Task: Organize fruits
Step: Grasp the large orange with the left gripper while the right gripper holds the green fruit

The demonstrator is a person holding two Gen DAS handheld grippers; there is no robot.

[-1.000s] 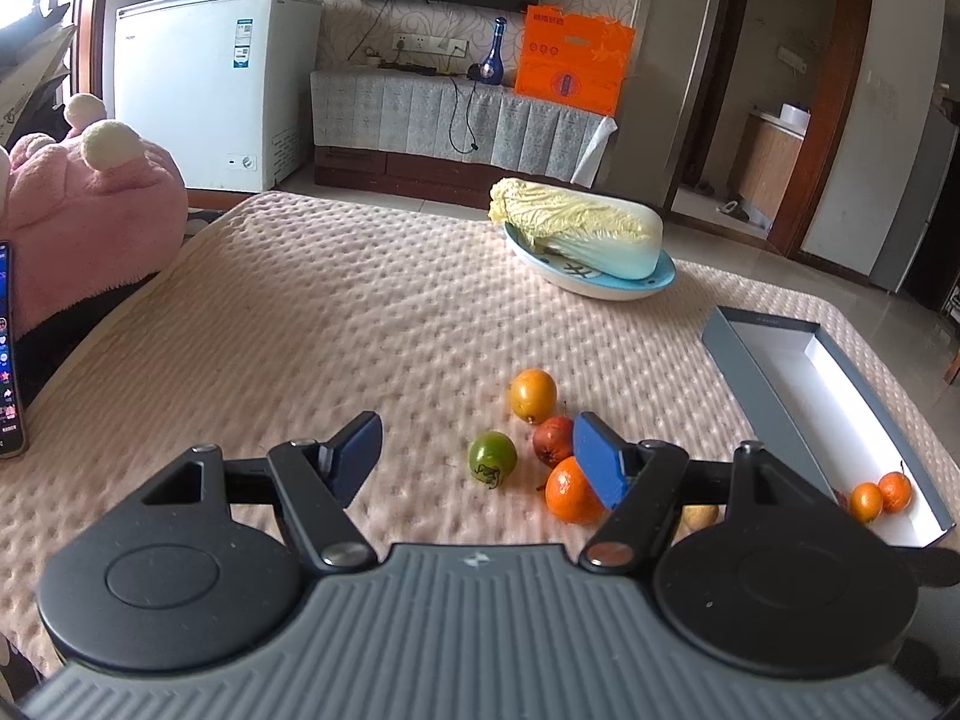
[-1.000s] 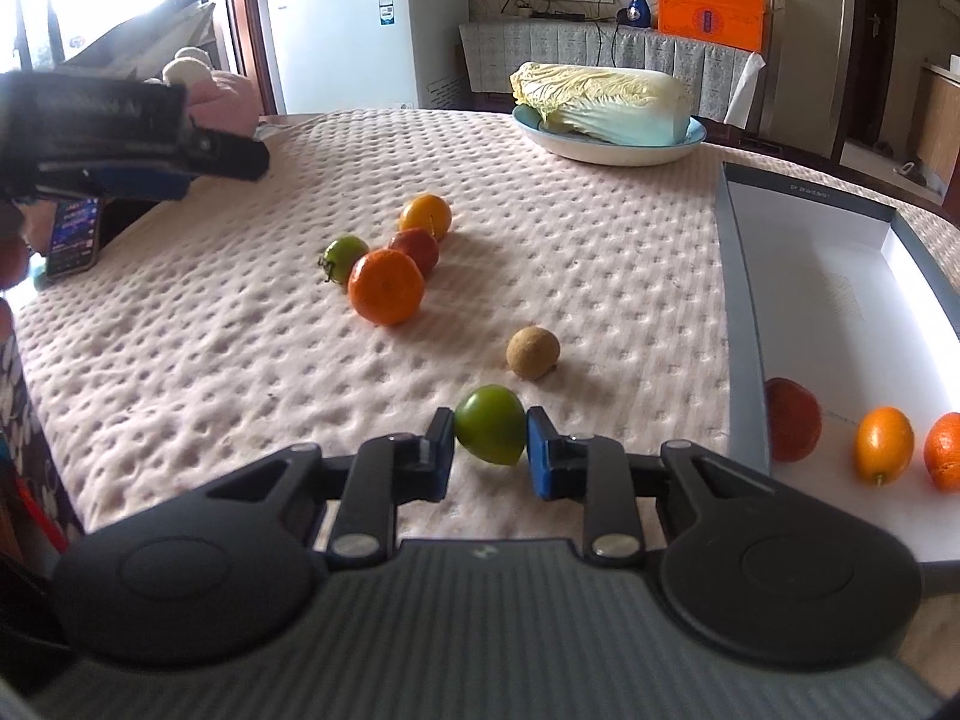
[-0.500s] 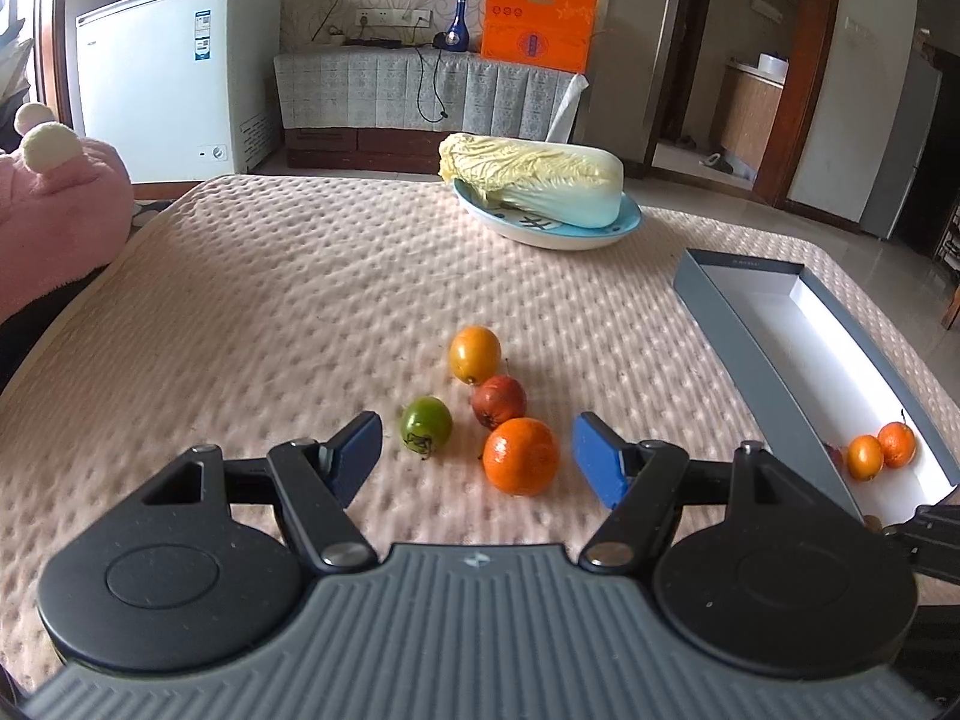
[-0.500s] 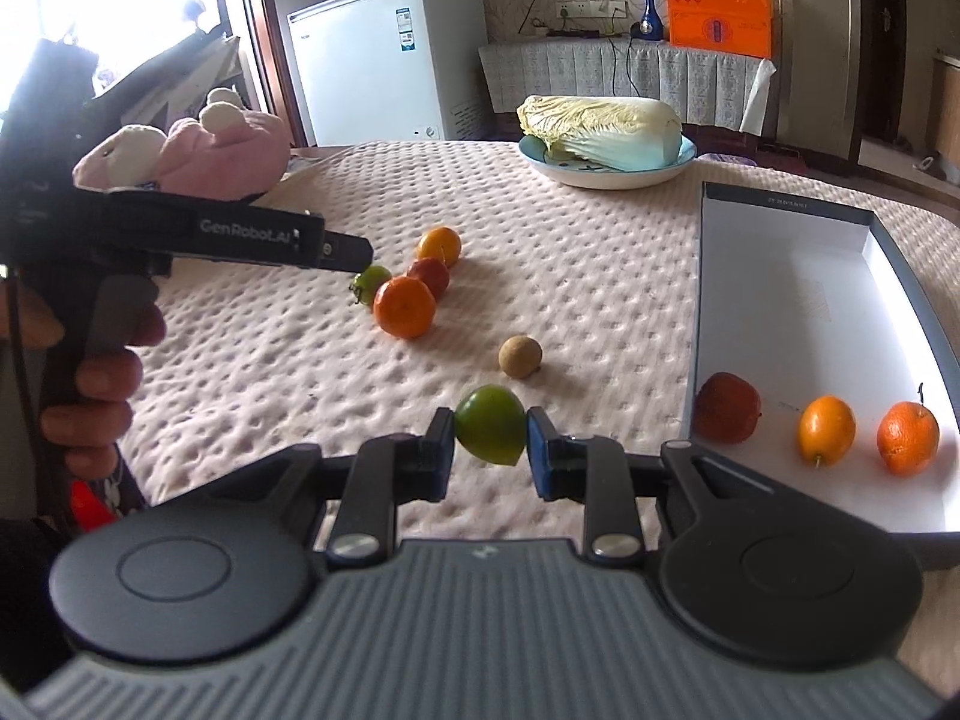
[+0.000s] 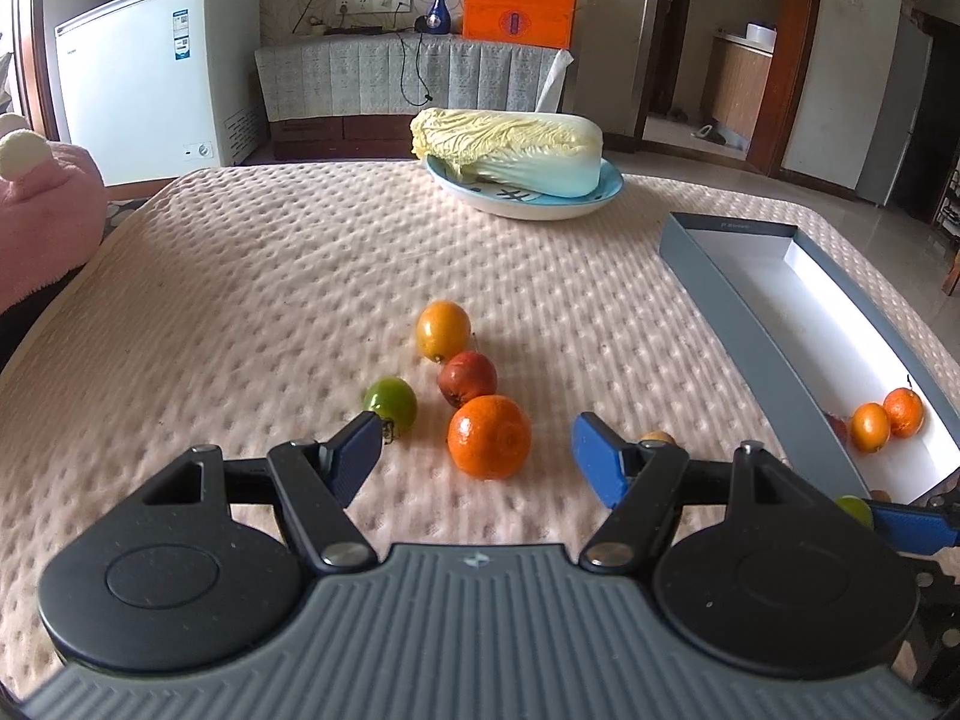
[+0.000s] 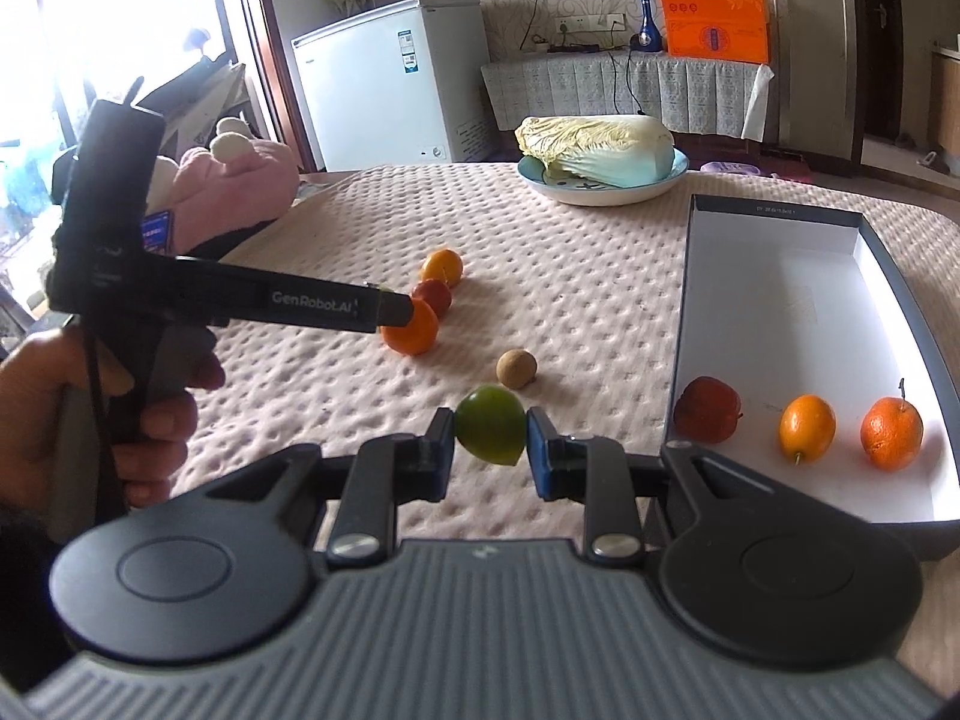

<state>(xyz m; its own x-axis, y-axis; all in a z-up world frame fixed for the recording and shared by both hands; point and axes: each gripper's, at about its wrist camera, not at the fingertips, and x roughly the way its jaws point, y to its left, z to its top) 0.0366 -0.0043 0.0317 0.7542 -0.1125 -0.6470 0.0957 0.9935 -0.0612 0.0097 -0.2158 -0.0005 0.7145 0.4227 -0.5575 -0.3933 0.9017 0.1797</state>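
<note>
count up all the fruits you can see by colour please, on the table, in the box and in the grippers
Orange or yellow-orange: 4, such as the big orange
Red: 2, such as the red fruit in the box
Green: 2, one held by the right gripper
Brown: 1
Total: 9

Dimpled cloth table cover [image 5: 288, 276]; glossy plate [image 5: 528, 207]

Both grippers share one build: a grey ribbed housing at 6 o'clock, two black round discs at 7 and 5 o'clock, black linkage arms with silver screws, and blue pads on the fingers. The left gripper [image 5: 477, 453] and the right gripper [image 6: 491, 459] each carry a small logo on the housing. Seen from the right wrist, the left one is a black bar lettered "GenRobot.AI", with a cable hanging; bare skin shows on the left hand [image 6: 90, 414] at 9 o'clock.
</note>
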